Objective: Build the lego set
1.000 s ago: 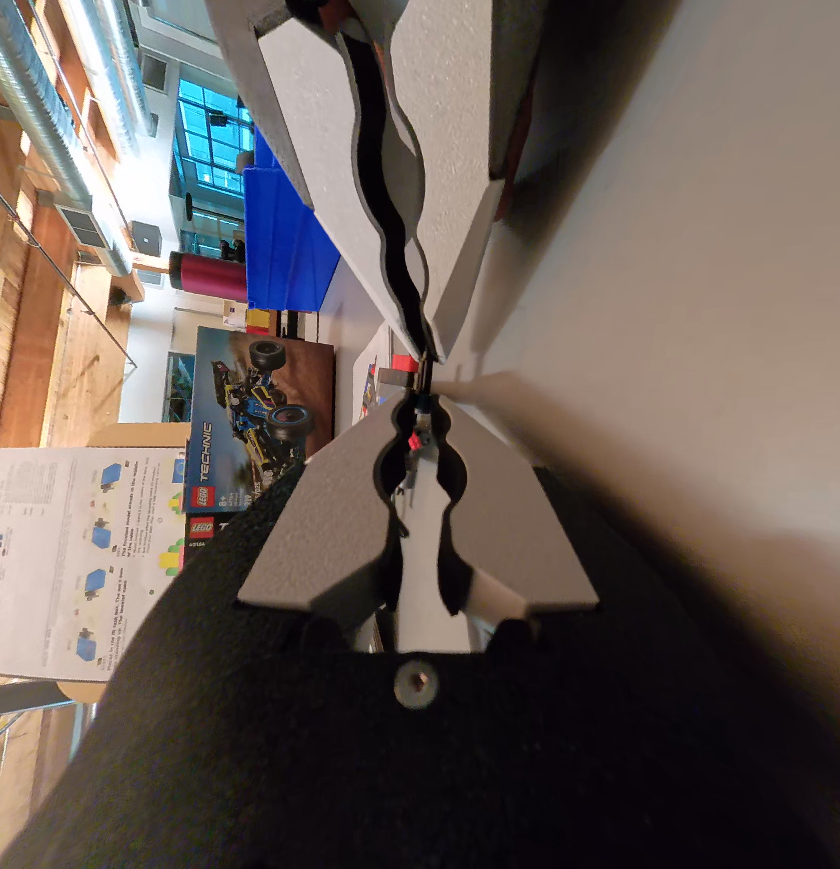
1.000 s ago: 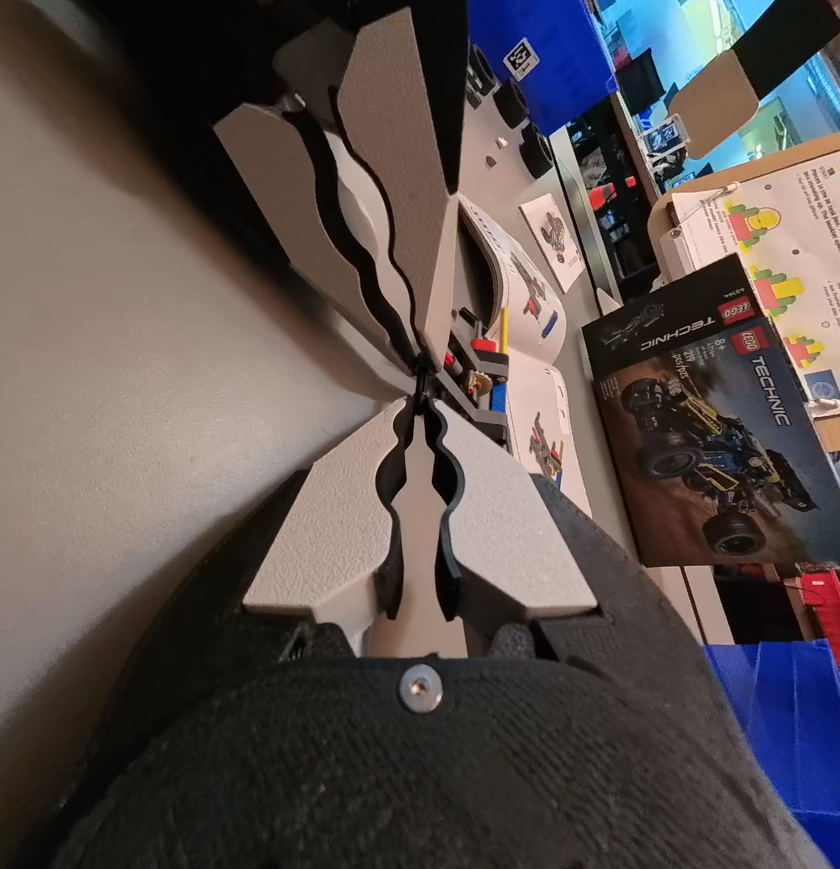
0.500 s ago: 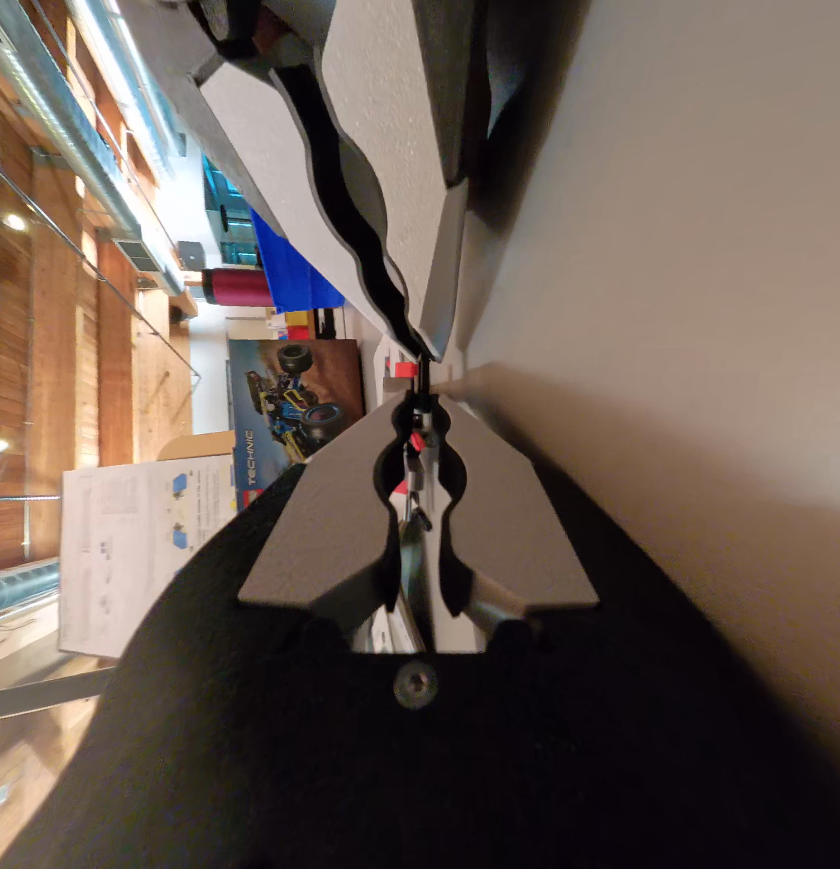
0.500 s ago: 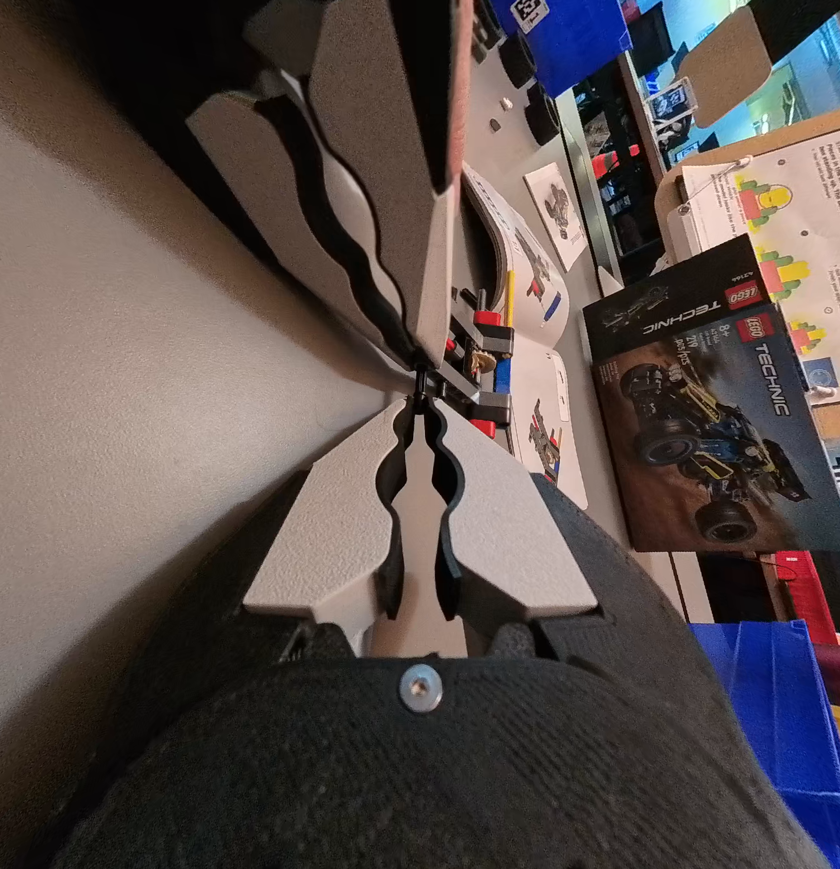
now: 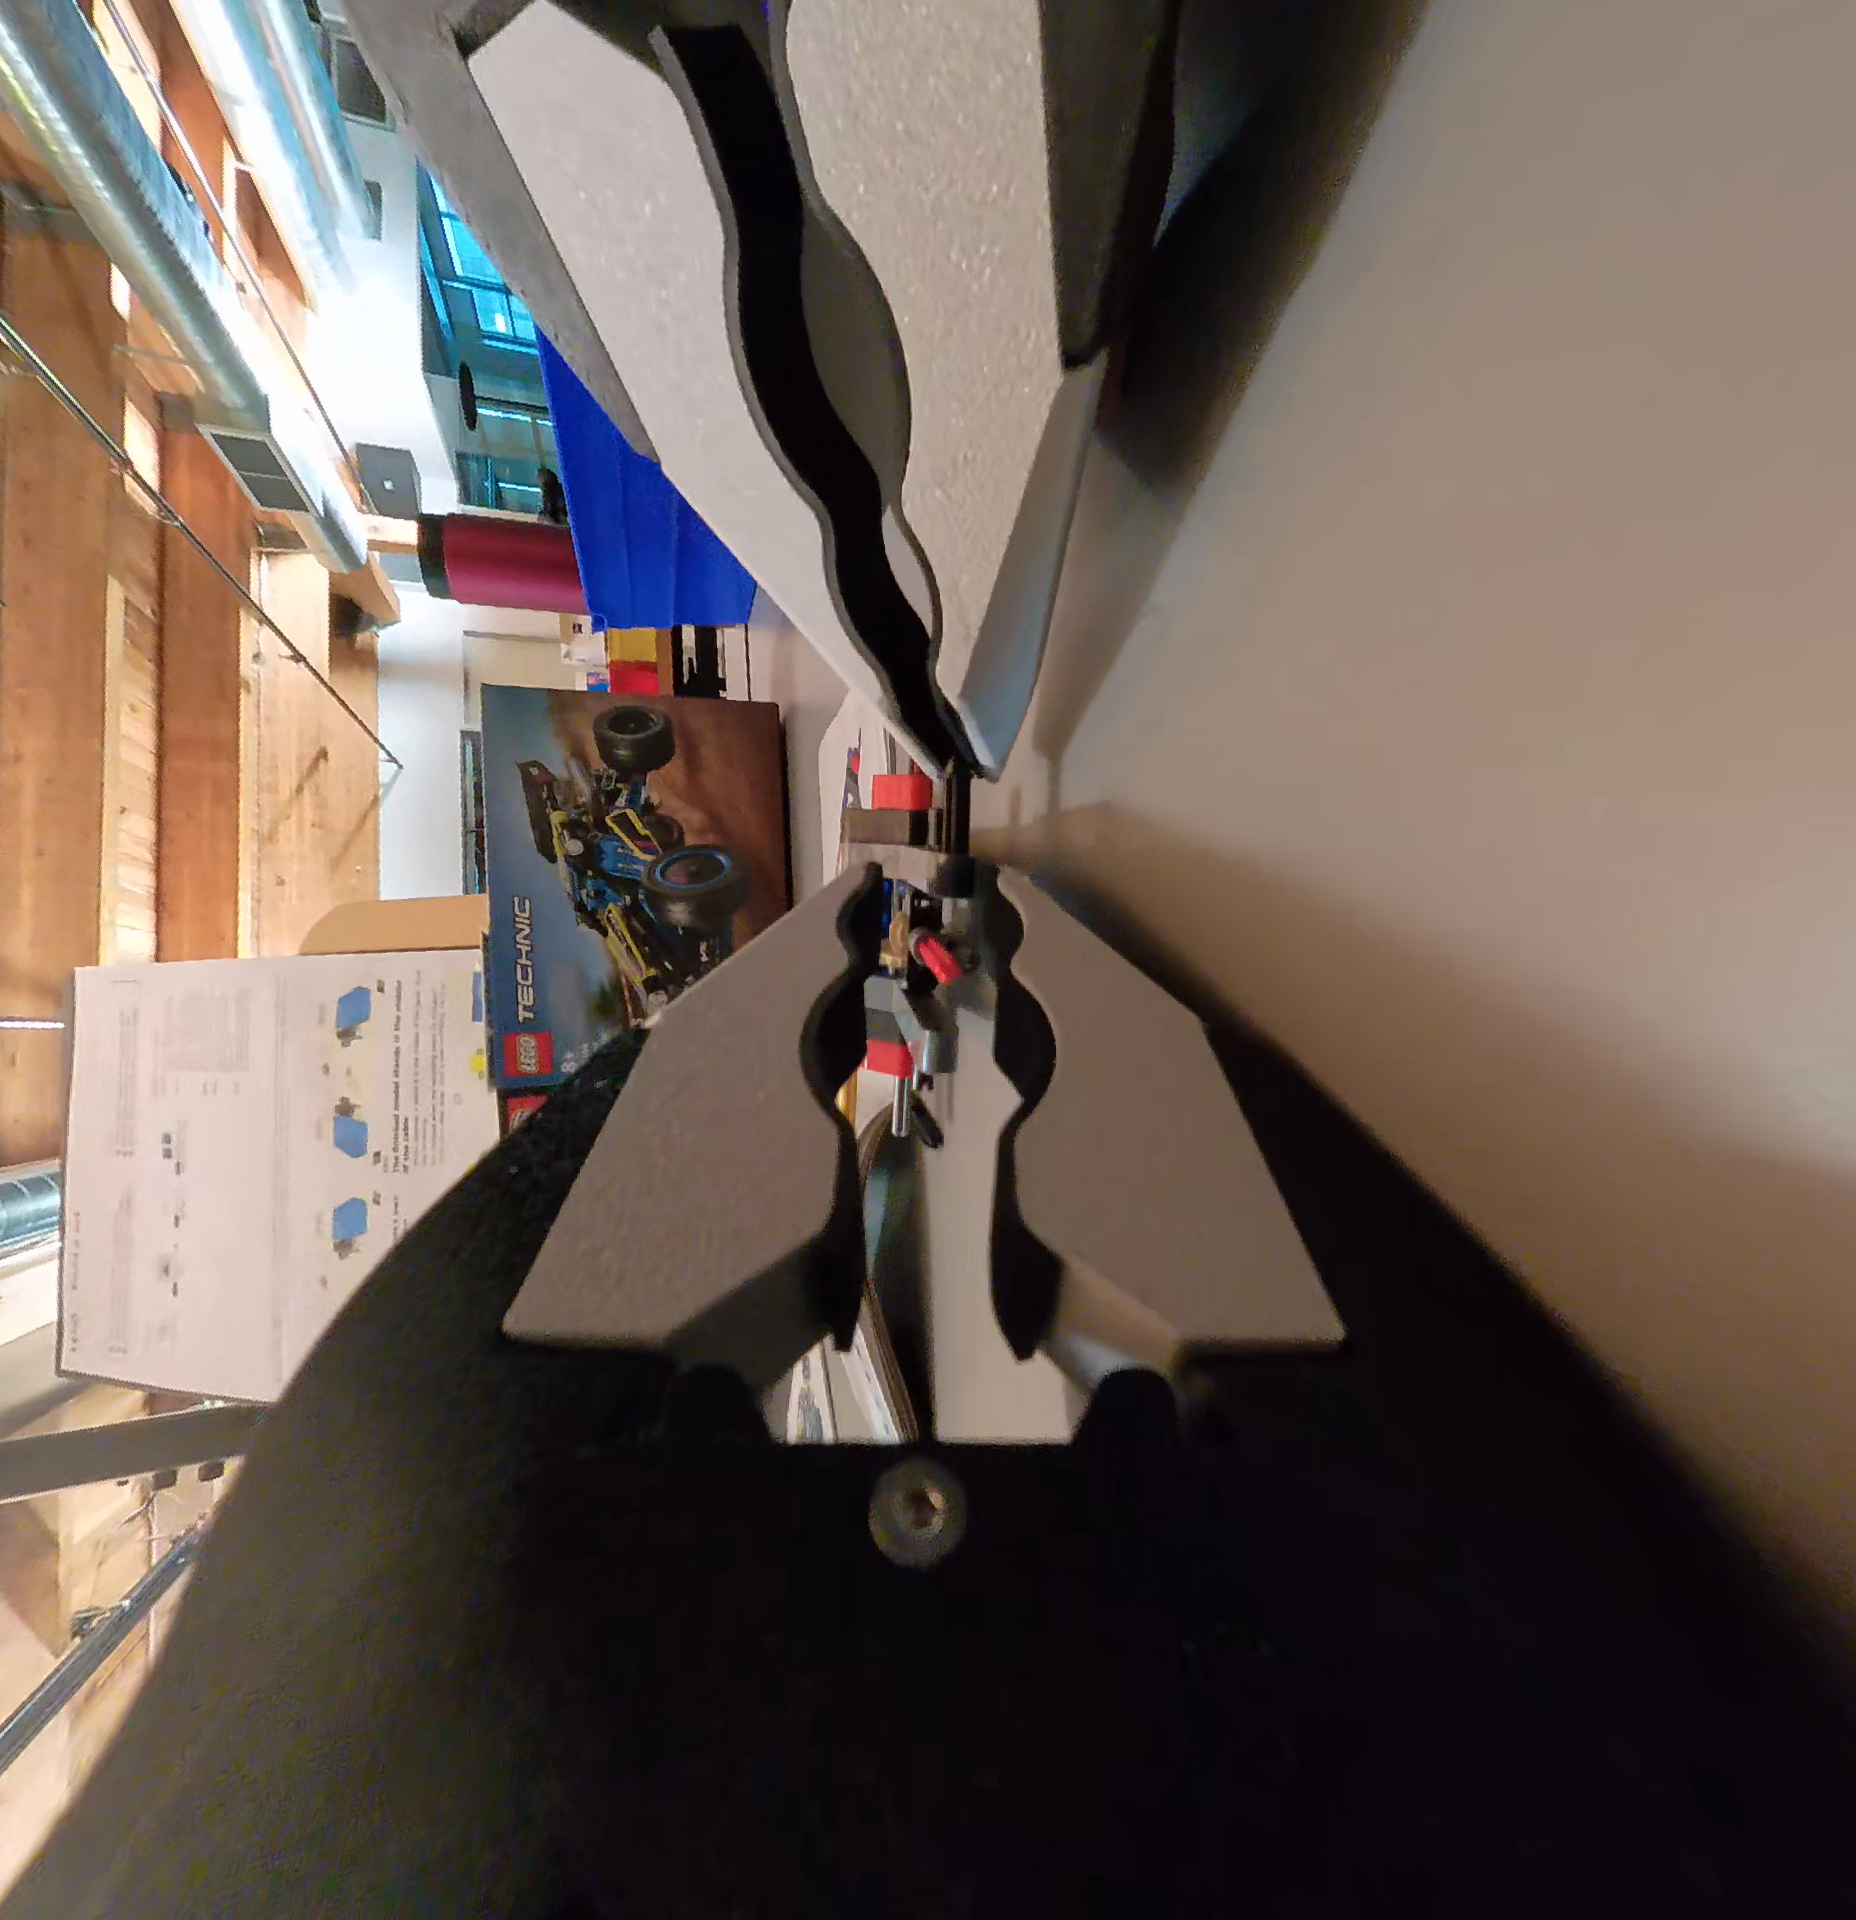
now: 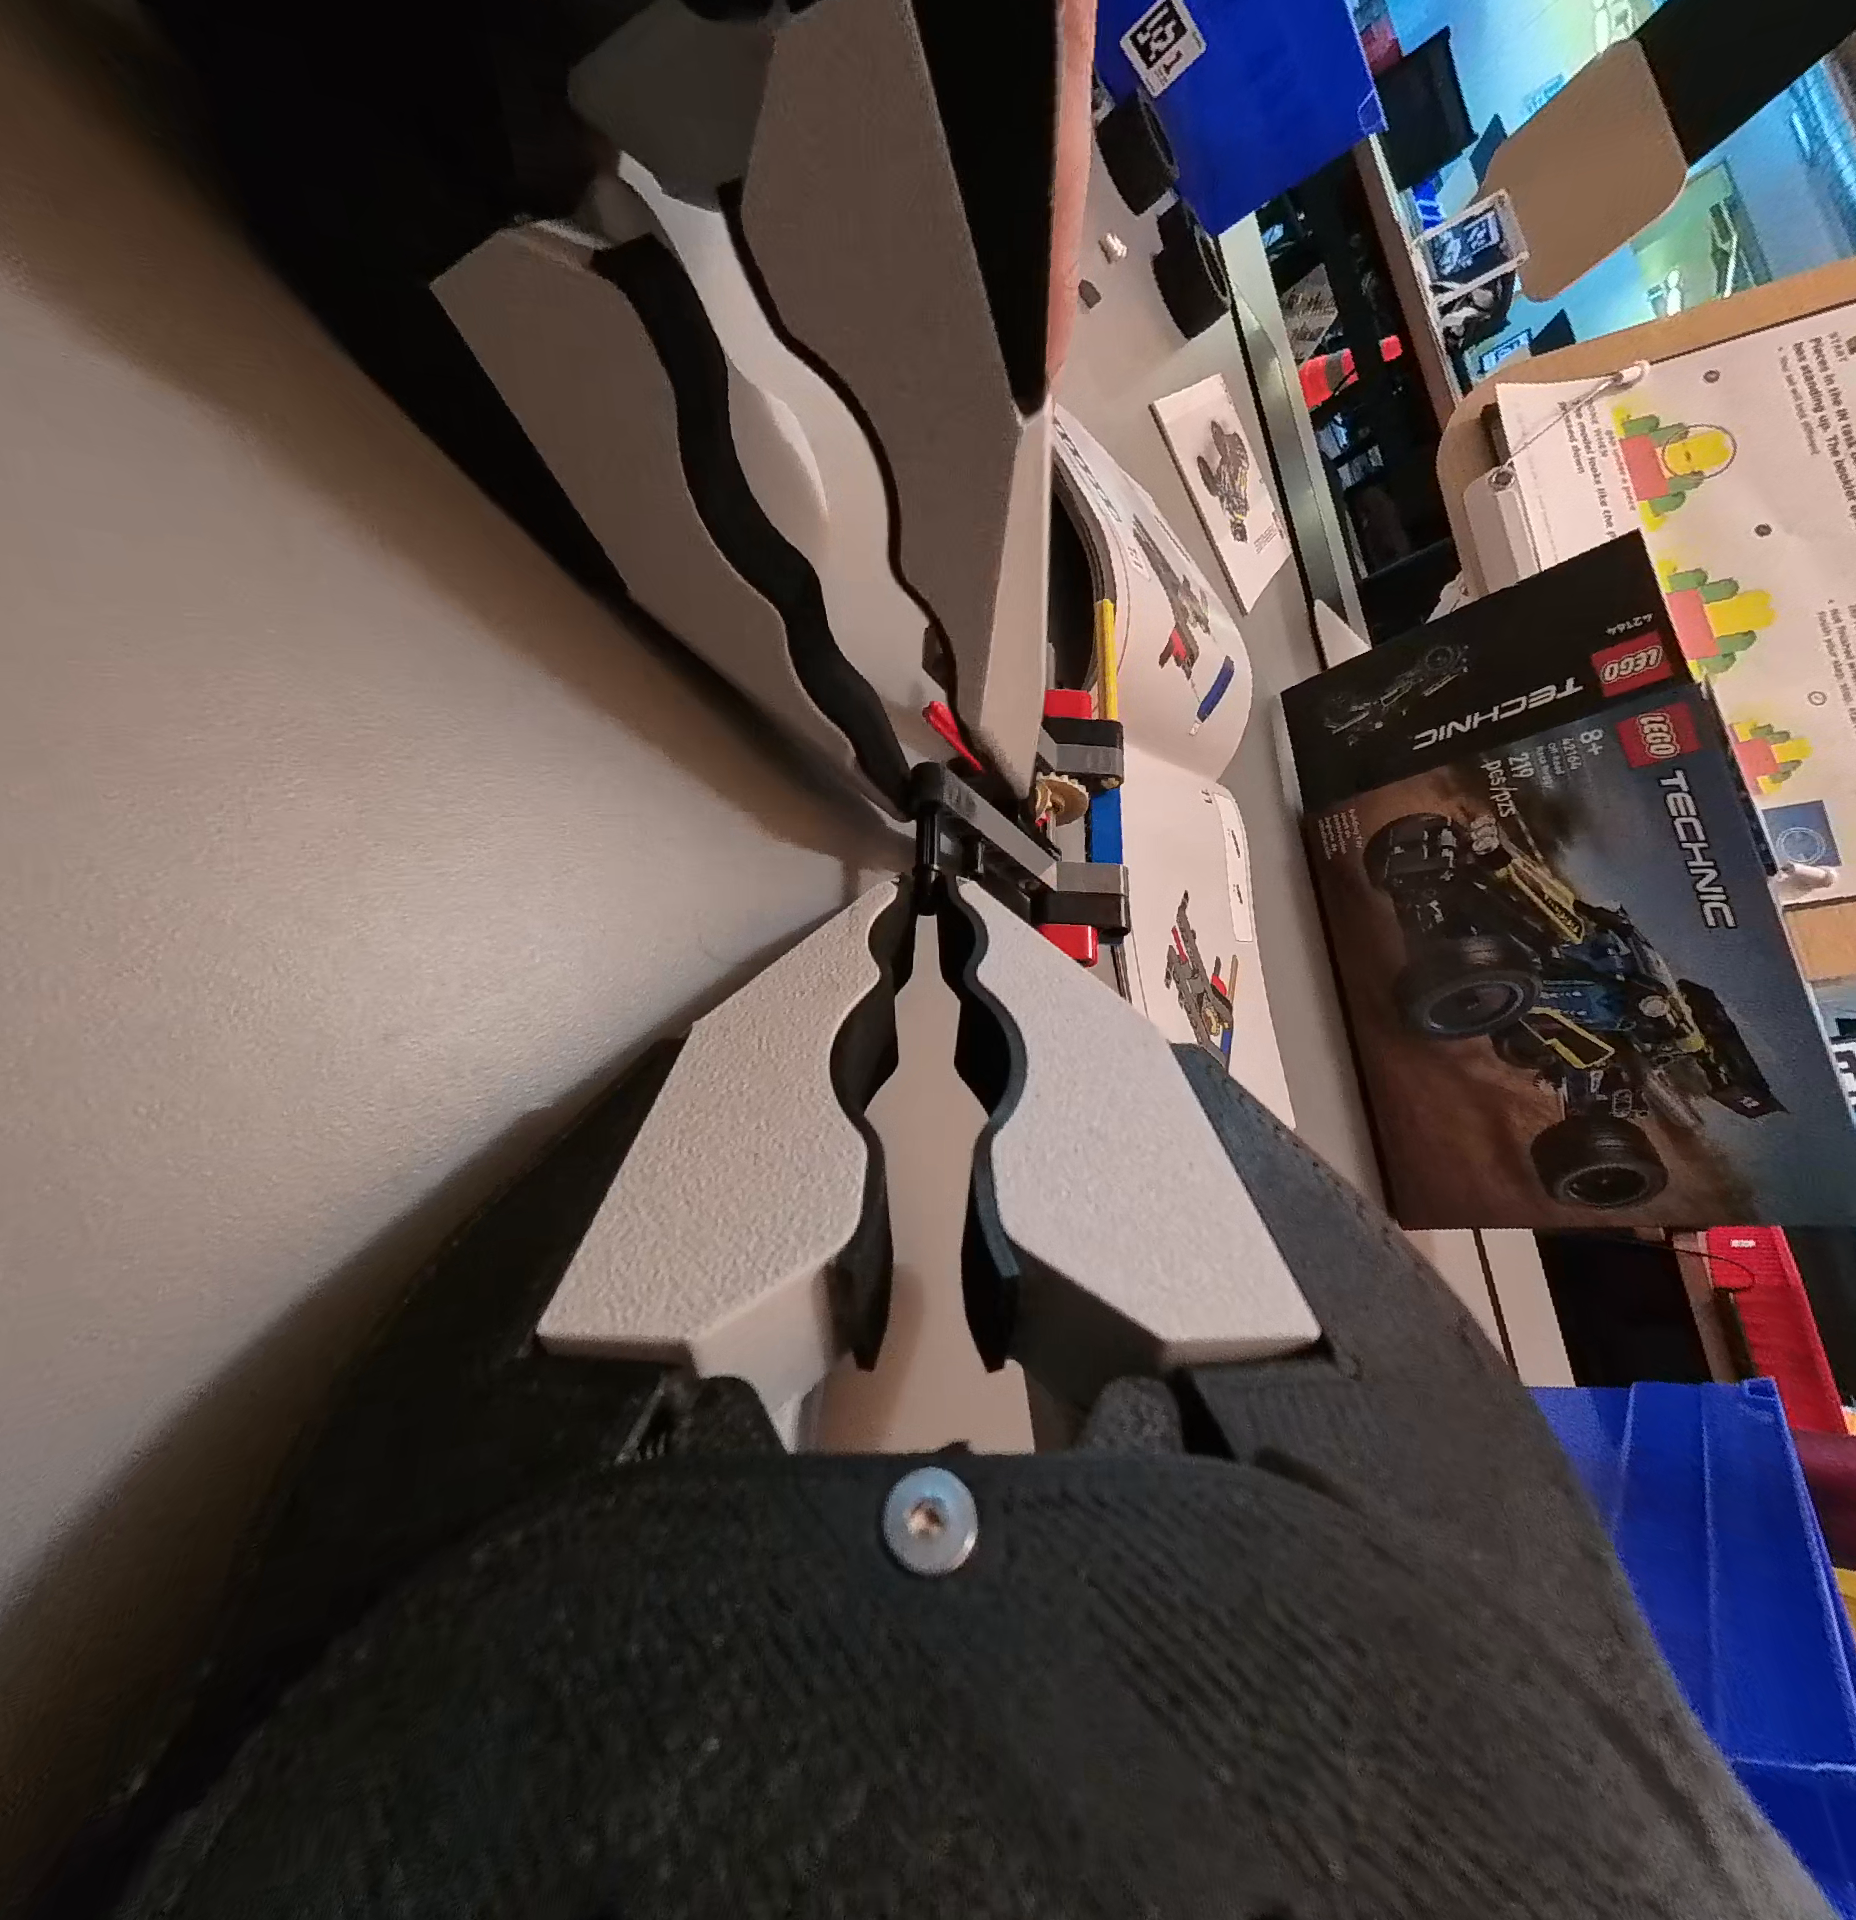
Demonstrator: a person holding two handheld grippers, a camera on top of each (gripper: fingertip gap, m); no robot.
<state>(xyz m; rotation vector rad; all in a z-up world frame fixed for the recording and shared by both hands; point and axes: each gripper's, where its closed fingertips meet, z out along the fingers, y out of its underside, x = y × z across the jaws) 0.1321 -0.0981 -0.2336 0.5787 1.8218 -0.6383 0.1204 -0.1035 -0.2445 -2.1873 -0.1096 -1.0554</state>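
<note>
Your right gripper [image 6: 929,883] pinches a black pin [image 6: 932,831] on the lego frame [image 6: 1049,831]. Left gripper [image 5: 929,883]: fingers narrow, tips w/ a small gap; can't tell if gripping the frame.

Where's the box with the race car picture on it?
In the right wrist view the set box stands right of the open instruction booklet, beyond the lego assembly, with a blue bin nearer the camera.

The right tongs [image 6: 929,883] pinched a black pin [image 6: 932,831] on the partly built Lego chassis [image 6: 1049,831]; the left tongs [image 6: 929,753] met it from opposite, above the surface [image 6: 332,727].
</note>
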